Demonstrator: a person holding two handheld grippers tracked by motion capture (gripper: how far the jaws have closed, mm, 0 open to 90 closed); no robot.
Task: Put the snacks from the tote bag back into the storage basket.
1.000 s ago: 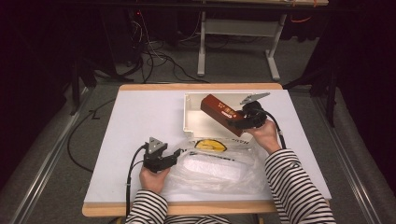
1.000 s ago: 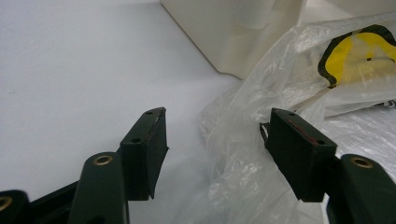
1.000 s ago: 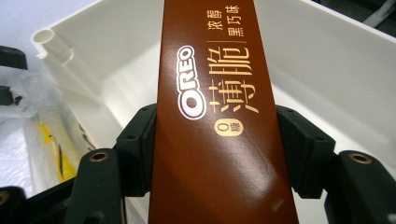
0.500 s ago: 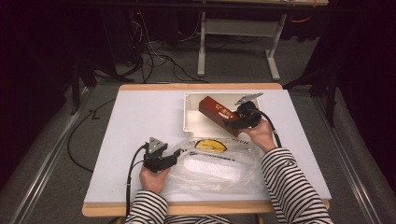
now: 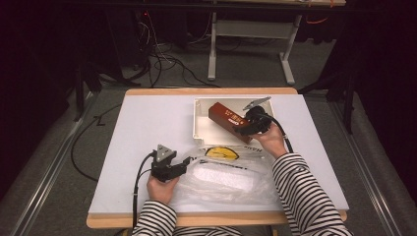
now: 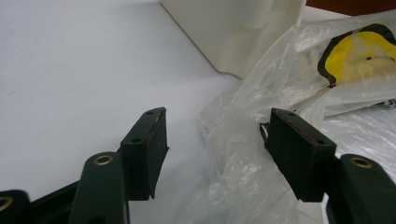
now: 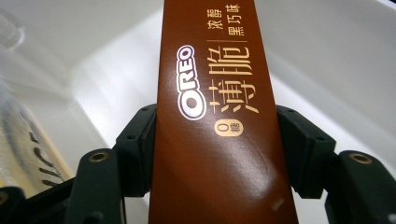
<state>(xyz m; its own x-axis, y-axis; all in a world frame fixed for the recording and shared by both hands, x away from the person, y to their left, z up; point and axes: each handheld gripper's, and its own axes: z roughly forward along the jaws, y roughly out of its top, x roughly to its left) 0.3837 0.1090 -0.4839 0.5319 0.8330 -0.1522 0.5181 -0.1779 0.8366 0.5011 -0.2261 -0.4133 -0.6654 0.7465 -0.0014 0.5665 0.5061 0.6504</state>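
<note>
A brown Oreo box (image 5: 223,117) (image 7: 210,93) sits tilted in the white bin (image 5: 200,120), one end raised toward my right gripper (image 5: 244,129) (image 7: 217,116). That gripper is shut on the box, one jaw on each long side. My left gripper (image 5: 183,168) (image 6: 217,119) lies low on the table at the left edge of a clear plastic bag (image 5: 221,177) (image 6: 243,154). Its jaws stand open, with crumpled bag film between them and against the right pad (image 6: 299,149). A yellow and black print (image 5: 221,153) (image 6: 359,56) shows on the bag.
The bin's near wall (image 6: 233,42) stands just beyond the bag. The white tabletop (image 5: 147,128) stretches to the left. Cables (image 5: 137,182) trail from the left gripper over the table's front edge. A dark floor with wires and a desk frame (image 5: 246,29) lies beyond.
My right gripper has drifted slightly left with the Oreo box over the bin. The left gripper and the bag have stayed where they were.
</note>
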